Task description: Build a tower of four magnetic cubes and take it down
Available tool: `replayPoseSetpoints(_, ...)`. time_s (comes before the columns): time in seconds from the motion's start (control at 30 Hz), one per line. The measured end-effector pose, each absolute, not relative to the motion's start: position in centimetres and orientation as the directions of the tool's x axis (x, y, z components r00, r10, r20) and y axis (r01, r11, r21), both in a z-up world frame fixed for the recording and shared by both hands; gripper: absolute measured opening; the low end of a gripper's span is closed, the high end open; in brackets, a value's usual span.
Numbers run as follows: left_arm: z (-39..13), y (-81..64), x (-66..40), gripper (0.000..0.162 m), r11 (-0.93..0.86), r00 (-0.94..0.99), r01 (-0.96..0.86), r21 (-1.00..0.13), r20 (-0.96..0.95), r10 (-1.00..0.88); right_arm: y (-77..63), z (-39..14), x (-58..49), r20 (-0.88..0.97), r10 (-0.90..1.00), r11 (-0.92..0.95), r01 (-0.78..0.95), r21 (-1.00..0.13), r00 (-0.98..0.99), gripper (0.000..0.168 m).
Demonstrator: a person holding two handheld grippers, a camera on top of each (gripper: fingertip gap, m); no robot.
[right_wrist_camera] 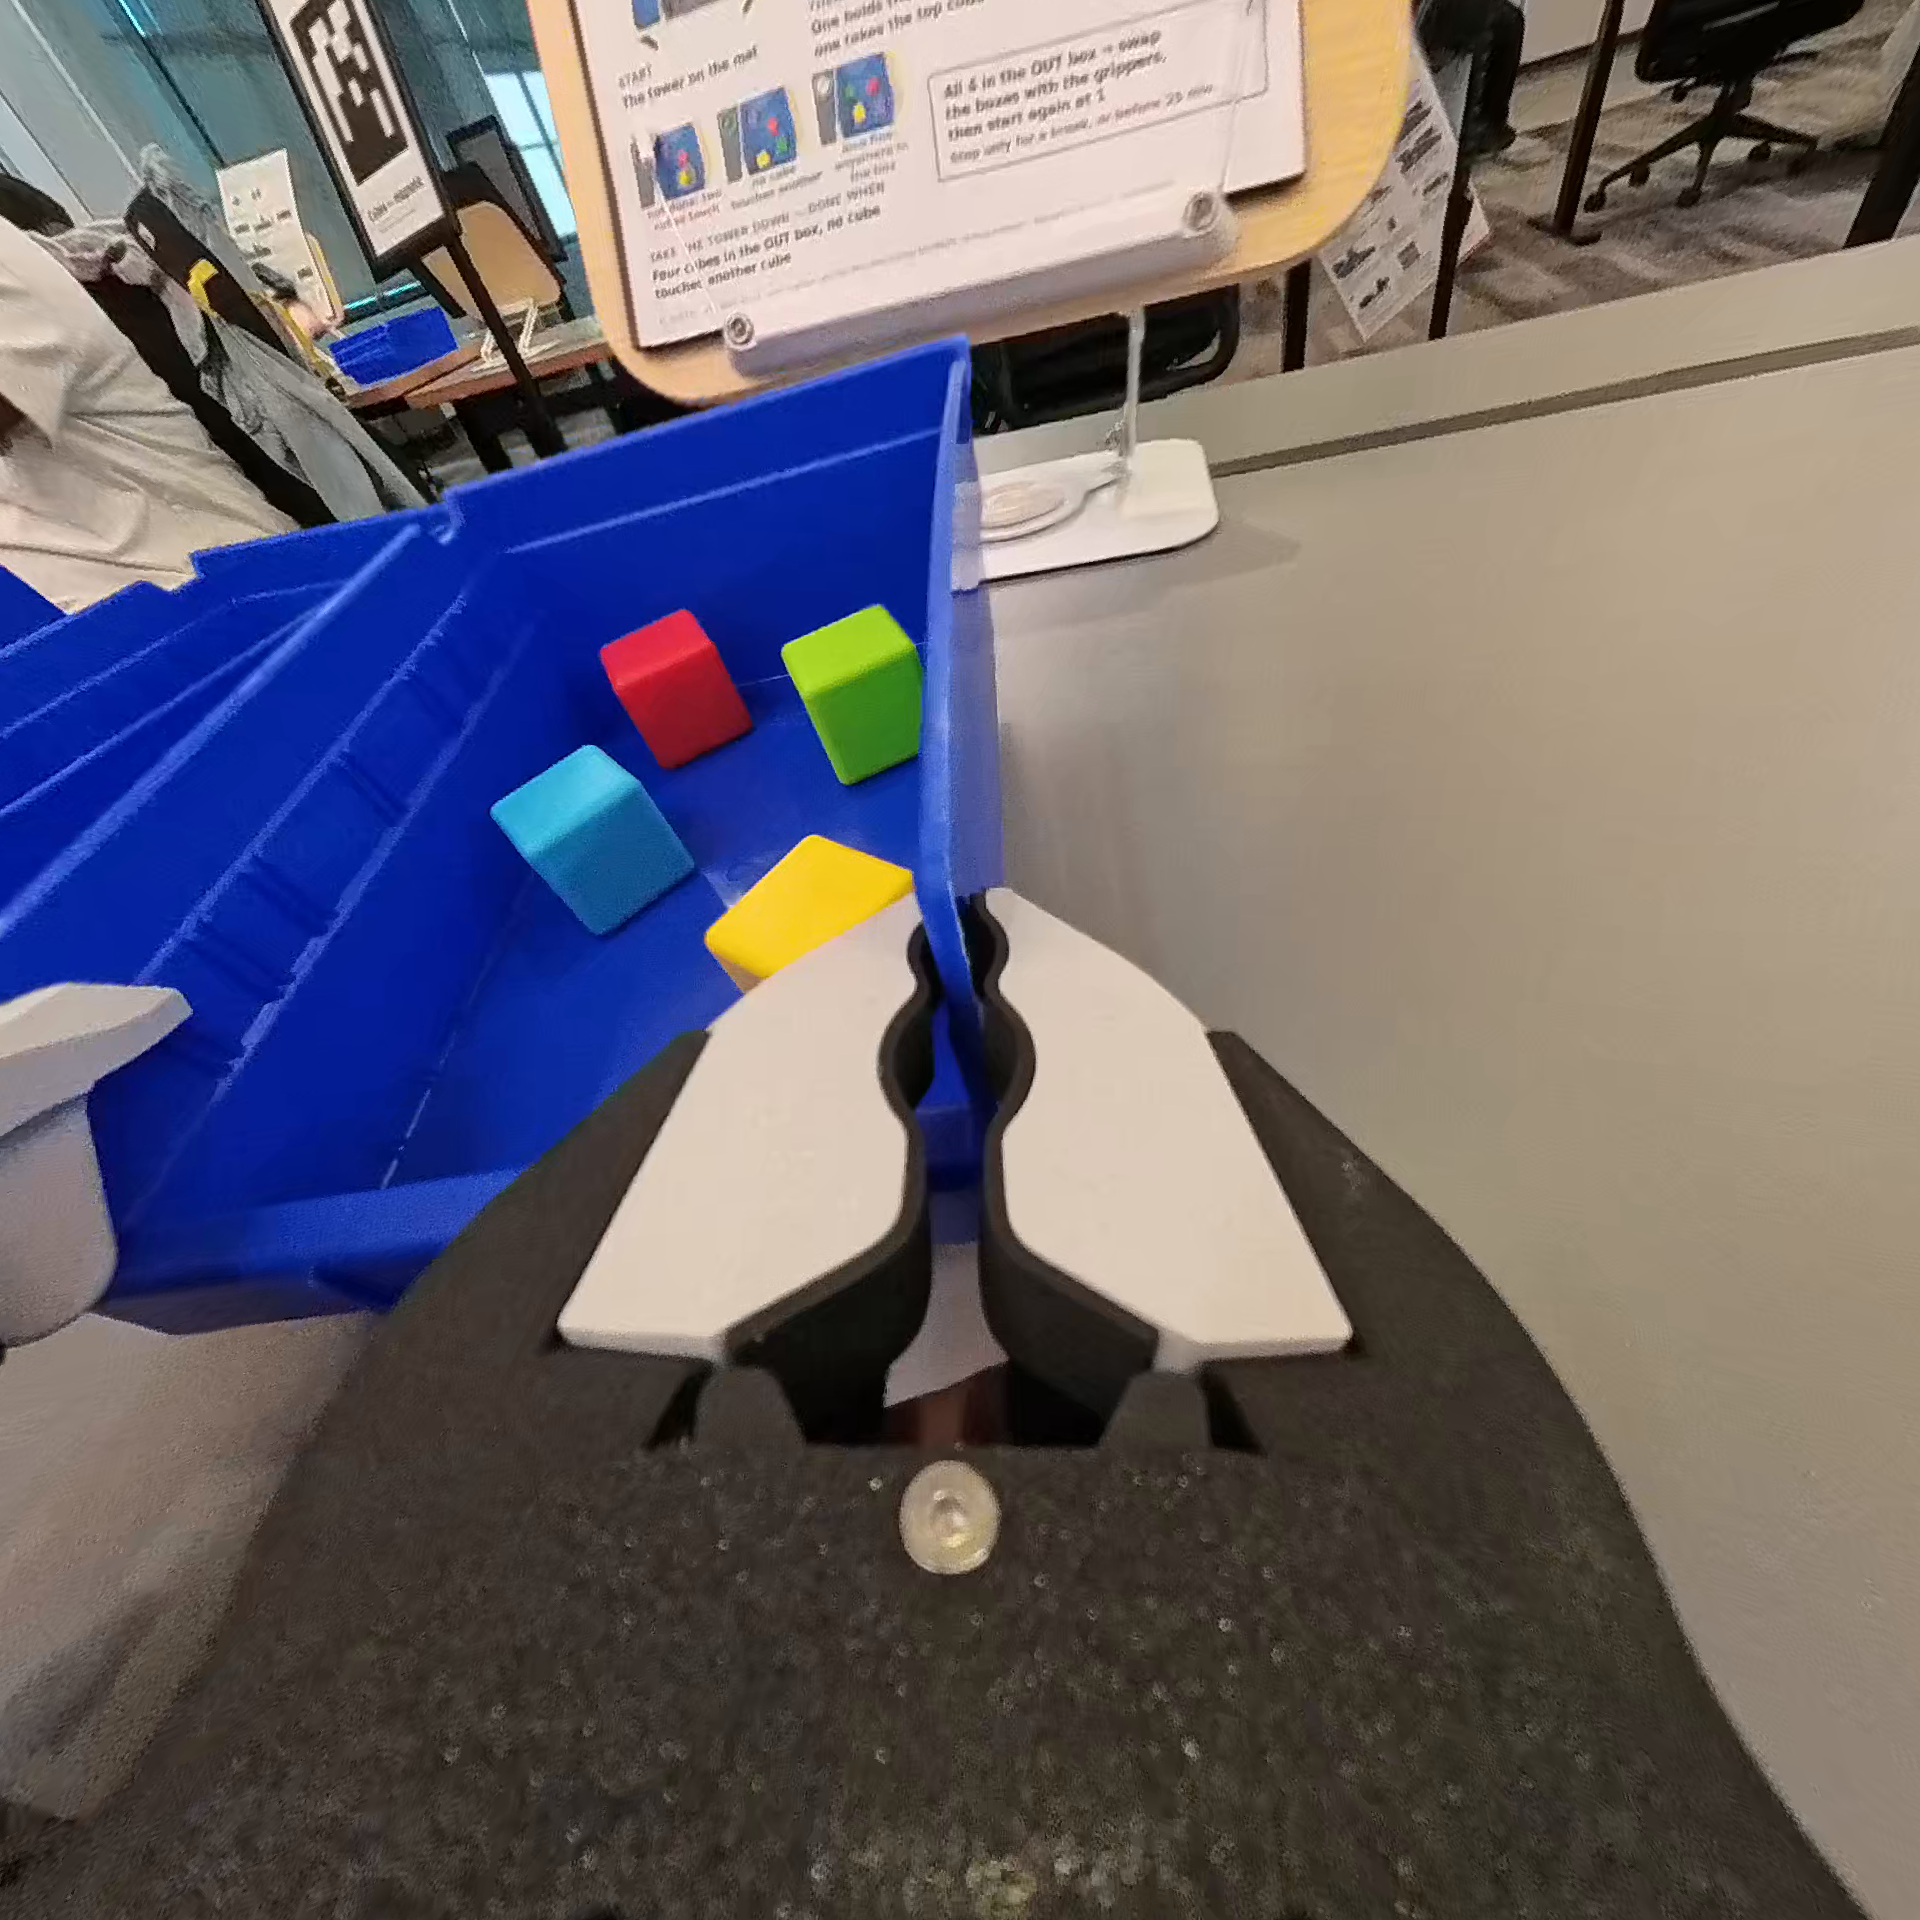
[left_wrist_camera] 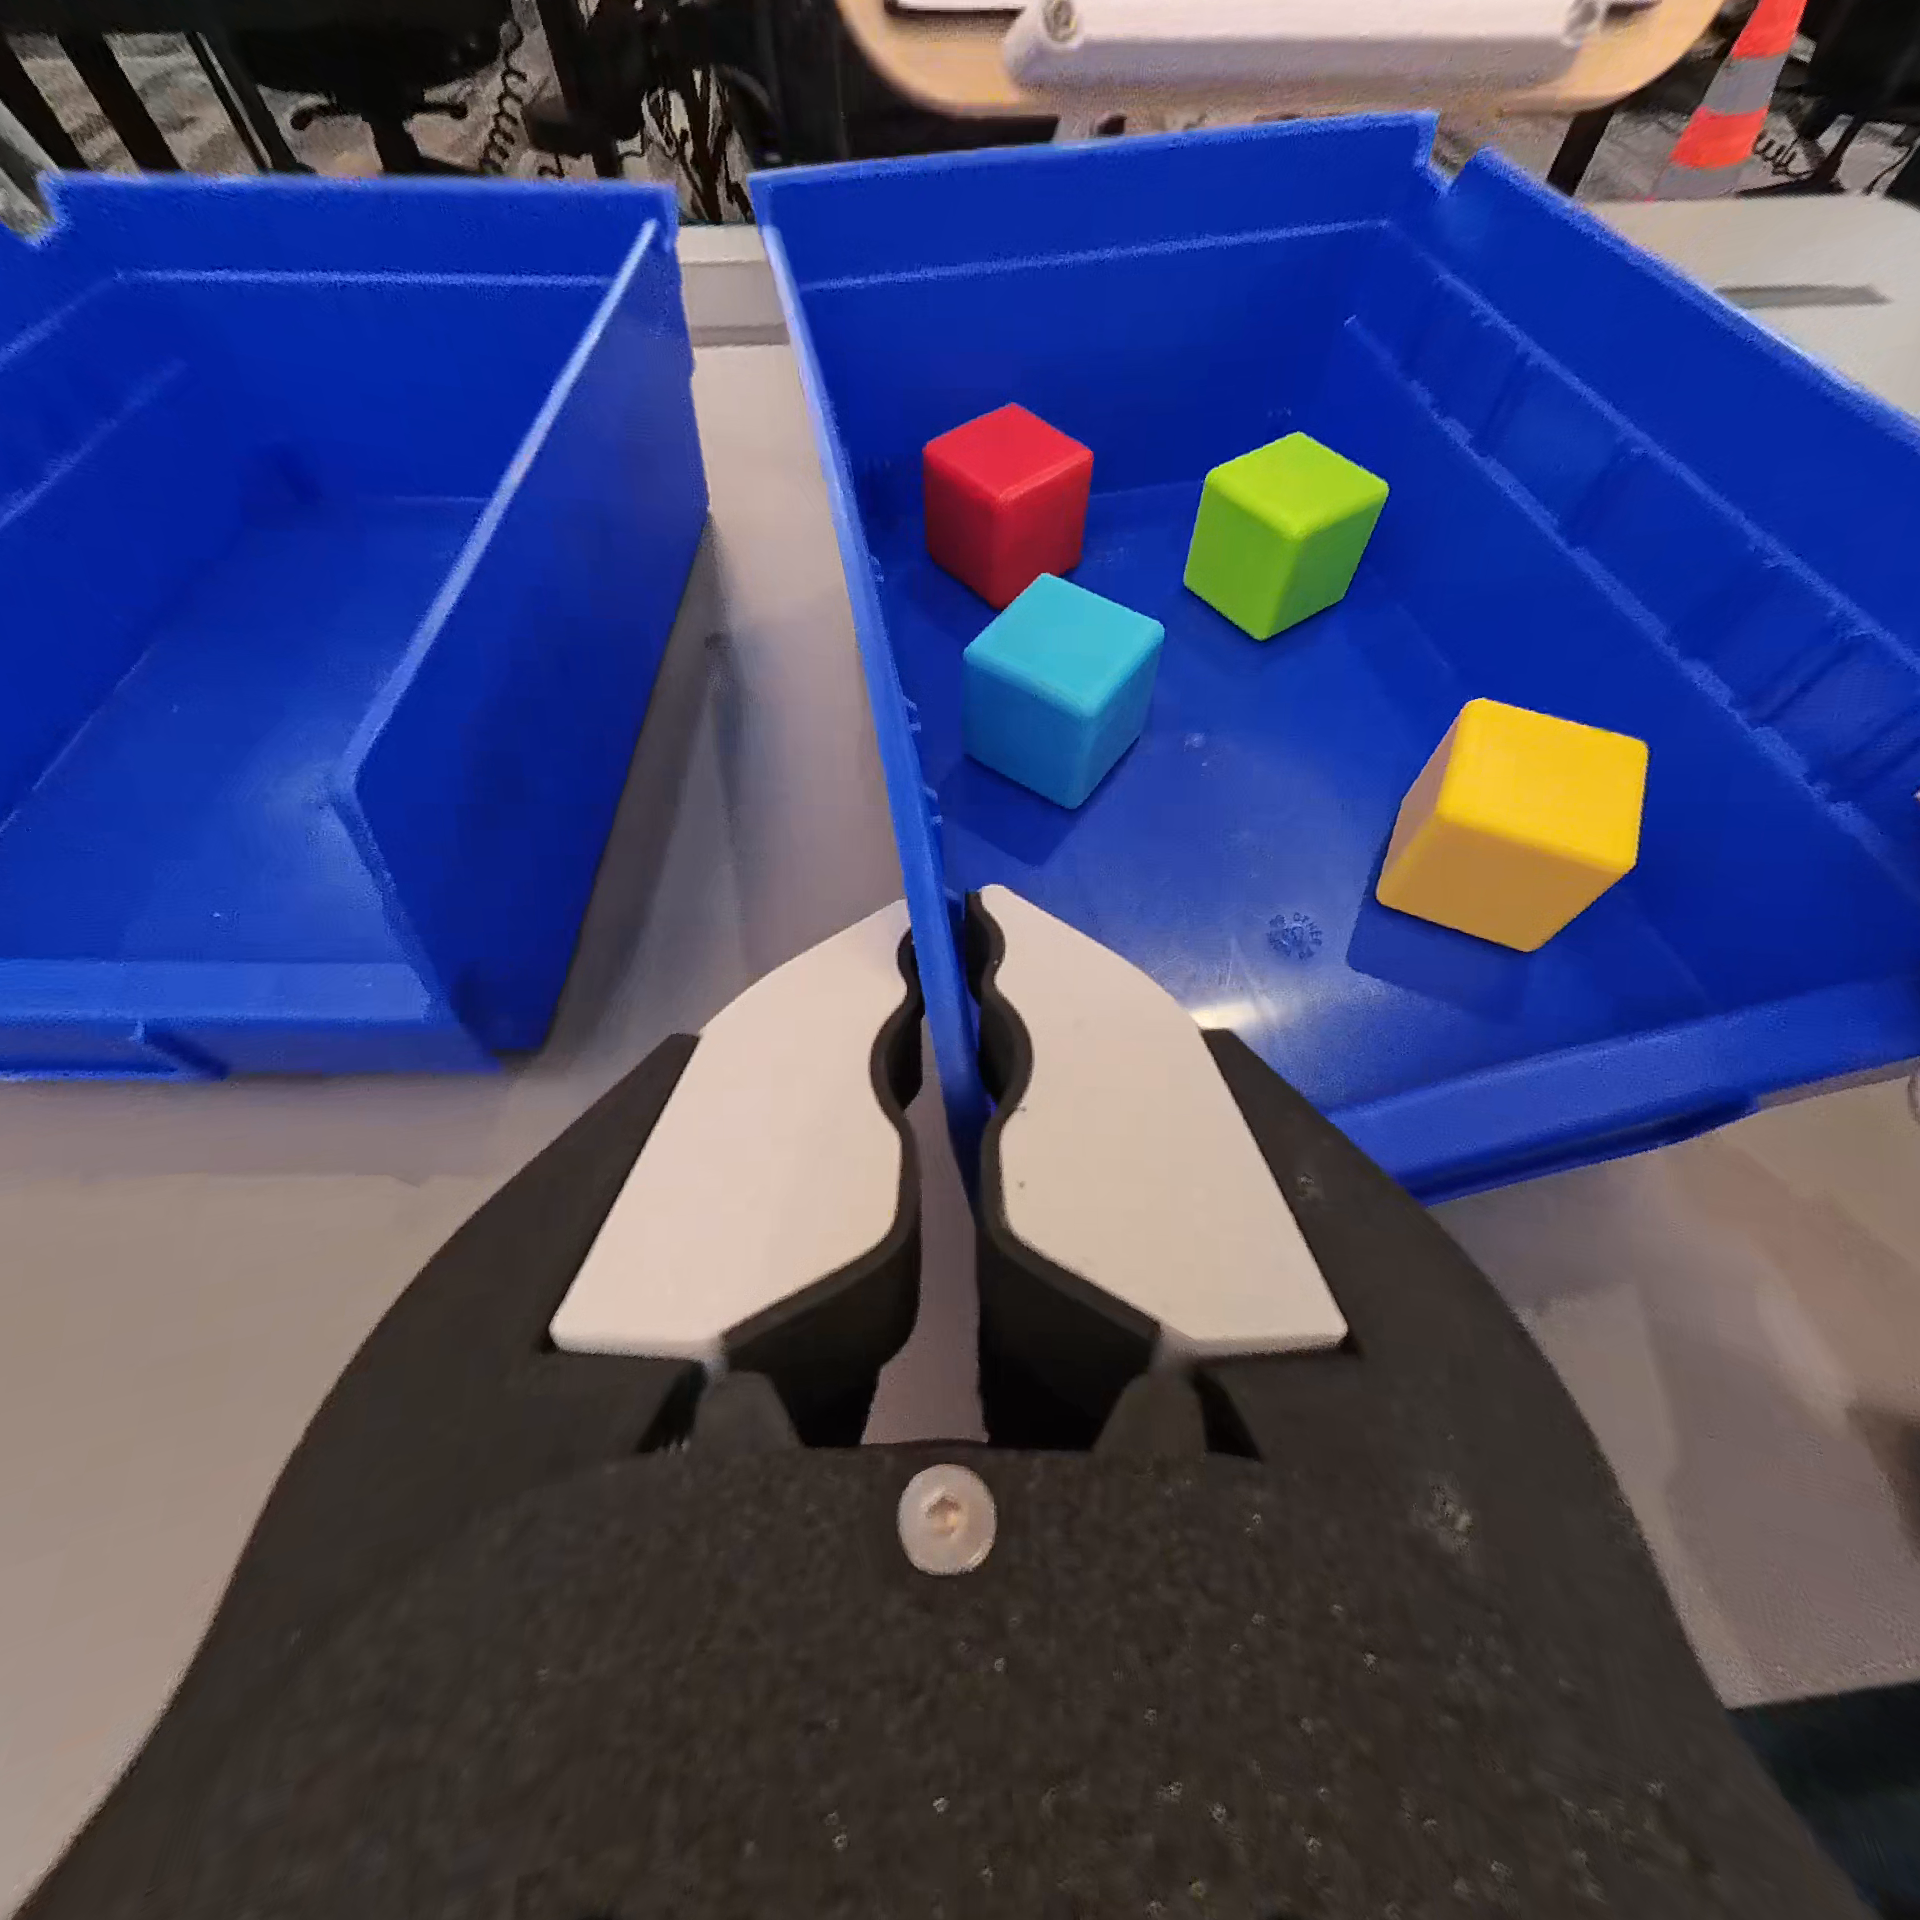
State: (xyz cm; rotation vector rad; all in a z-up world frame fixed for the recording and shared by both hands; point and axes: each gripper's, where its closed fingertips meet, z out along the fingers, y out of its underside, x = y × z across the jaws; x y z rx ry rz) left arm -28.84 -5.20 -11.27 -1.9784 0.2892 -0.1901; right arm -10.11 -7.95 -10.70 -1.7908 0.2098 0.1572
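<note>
Left gripper (left_wrist_camera: 943,925) pinching the left wall of the right-hand blue bin (left_wrist_camera: 1351,270), fingers closed on the thin plastic; right gripper (right_wrist_camera: 951,920) clamping the opposite wall of that bin (right_wrist_camera: 312,831), the left one's pale finger (right_wrist_camera: 83,1023) probably showing at nine o'clock. Lying loose and unstacked on the bin floor, seen from the left wrist: red cube (left_wrist_camera: 1006,499) at twelve o'clock, green cube (left_wrist_camera: 1283,530) at one, light-blue cube (left_wrist_camera: 1060,686) just below the red and possibly touching it, yellow cube (left_wrist_camera: 1517,821) at three. Sitting beside it across a strip of grey table (left_wrist_camera: 260,1299): second blue bin (left_wrist_camera: 312,644).

Grey table (right_wrist_camera: 1507,831), office chair (right_wrist_camera: 1714,94) on patterned carpet (right_wrist_camera: 1538,239), windows (right_wrist_camera: 509,104) behind.
</note>
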Motion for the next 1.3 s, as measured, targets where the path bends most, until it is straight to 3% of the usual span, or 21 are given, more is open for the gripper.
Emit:
replayPoseSetpoints(0.3,-11.9,-3.9,-30.0,0.007,-0.44,0.948,-0.02,-0.898,0.123,-0.292,-7.1,-12.0,-11.4,-0.206,0.011,-0.306,-0.193,-0.932,0.978,0.005)
replayPoseSetpoints(0.33,-12.0,-4.0,-29.9,0.01,-0.452,0.944,-0.035,-0.891,0.118,-0.307,-7.2,-12.3,-11.6,-0.209,0.05,-0.331,-0.181,-0.926,0.977,0.01)
replayPoseSetpoints(0.43,-11.9,-6.0,-29.7,0.045,-0.491,0.915,-0.036,-0.87,0.169,-0.366,-9.1,-12.0,-10.3,-0.217,0.101,-0.35,-0.169,-0.921,0.971,0.036)
replayPoseSetpoints(0.5,-11.6,-7.9,-31.2,0.045,-0.486,0.906,-0.013,-0.874,0.195,-0.375,-11.1,-11.7,-9.8,-0.218,0.182,-0.347,-0.145,-0.926,0.959,0.04)
replayPoseSetpoints(0.6,-10.6,-8.5,-38.4,0.042,-0.411,0.953,0.054,-0.91,0.169,-0.25,-15.0,-12.0,-9.5,-0.196,0.334,-0.314,-0.088,-0.945,0.922,0.039)
replayPoseSetpoints(0.67,-10.3,-7.2,-44.4,0.044,-0.403,0.971,0.119,-0.907,0.19,-0.143,-16.8,-12.5,-8.2,-0.182,0.327,-0.252,-0.1,-0.962,0.927,0.032)
replayPoseSetpoints(0.73,-10.9,-5.1,-49.8,0.06,-0.455,0.971,0.172,-0.874,0.228,-0.07,-17.8,-12.4,-8.1,-0.191,0.353,-0.216,-0.119,-0.969,0.916,0.024)
replayPoseSetpoints(0.9,-12.2,1.6,-56.5,0.07,-0.511,0.983,0.091,-0.855,0.159,-0.092,-18.0,-11.7,-9.9,-0.129,0.454,-0.171,-0.056,-0.984,0.882,0.022)
replayPoseSetpoints(1.03,-12.0,6.2,-57.9,0.063,-0.5,0.981,0.106,-0.86,0.172,-0.088,-18.1,-12.5,-11.1,-0.084,0.485,-0.179,0.005,-0.984,0.87,0.021)
replayPoseSetpoints(1.07,-12.3,7.0,-58.0,0.054,-0.513,0.98,0.11,-0.851,0.18,-0.087,-18.2,-12.5,-11.4,-0.071,0.493,-0.172,0.018,-0.985,0.867,0.02)
replayPoseSetpoints(1.13,-12.8,7.6,-56.7,0.012,-0.535,0.961,0.117,-0.837,0.232,-0.153,-18.4,-12.6,-11.7,-0.034,0.501,-0.16,0.054,-0.986,0.865,0.02)
replayPoseSetpoints(1.17,-12.7,7.5,-56.1,0.005,-0.537,0.954,0.118,-0.835,0.246,-0.171,-18.4,-12.8,-11.9,-0.016,0.502,-0.155,0.071,-0.985,0.865,0.02)
replayPoseSetpoints(1.3,-12.8,5.2,-55.8,0.002,-0.538,0.982,0.028,-0.843,0.123,-0.141,-18.7,-13.4,-12.8,0.029,0.515,-0.15,0.123,-0.981,0.857,0.019)
